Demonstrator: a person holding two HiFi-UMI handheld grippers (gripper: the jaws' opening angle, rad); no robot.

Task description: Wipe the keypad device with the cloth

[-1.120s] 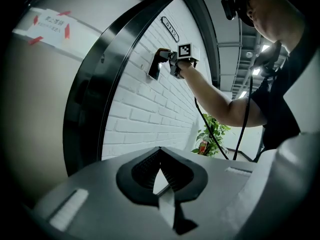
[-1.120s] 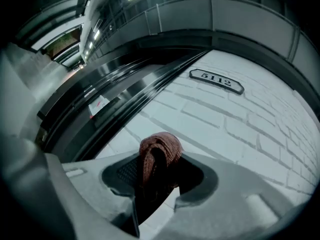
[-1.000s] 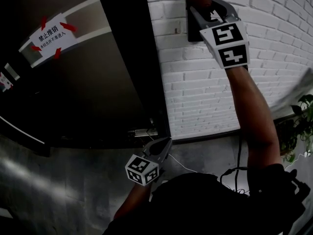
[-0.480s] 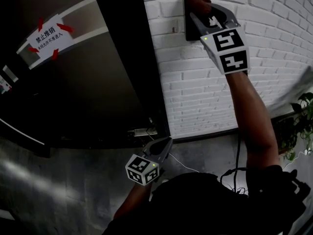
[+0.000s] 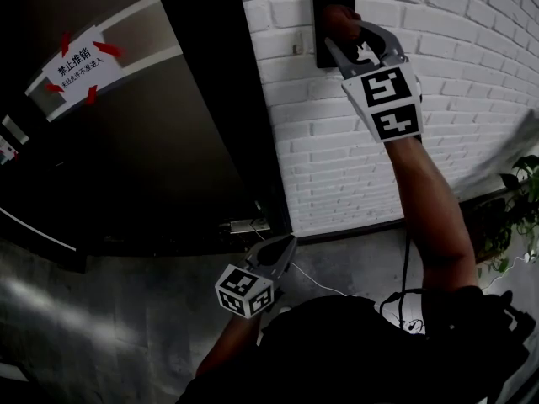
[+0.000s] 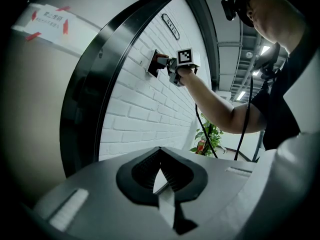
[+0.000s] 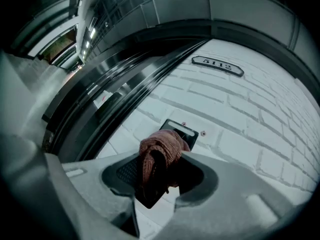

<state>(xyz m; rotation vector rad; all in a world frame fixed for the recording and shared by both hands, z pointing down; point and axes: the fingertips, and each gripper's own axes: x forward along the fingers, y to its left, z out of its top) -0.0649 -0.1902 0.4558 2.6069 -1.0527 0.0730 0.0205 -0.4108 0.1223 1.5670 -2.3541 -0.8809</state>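
- Cloth [image 7: 160,154], reddish and bunched: clamped between the jaws of the right gripper [image 7: 161,178], the wad sticking out past the tips.
- Wad lies against the face of the keypad device [image 5: 323,7]; the device's top strip shows above it.
- Keypad device sits on the white brick wall [image 5: 455,74], just right of the dark door frame [image 5: 219,99].
- Left gripper [image 5: 280,252]: well below the keypad device, jaws drawn almost together with only a thin slit, nothing held.
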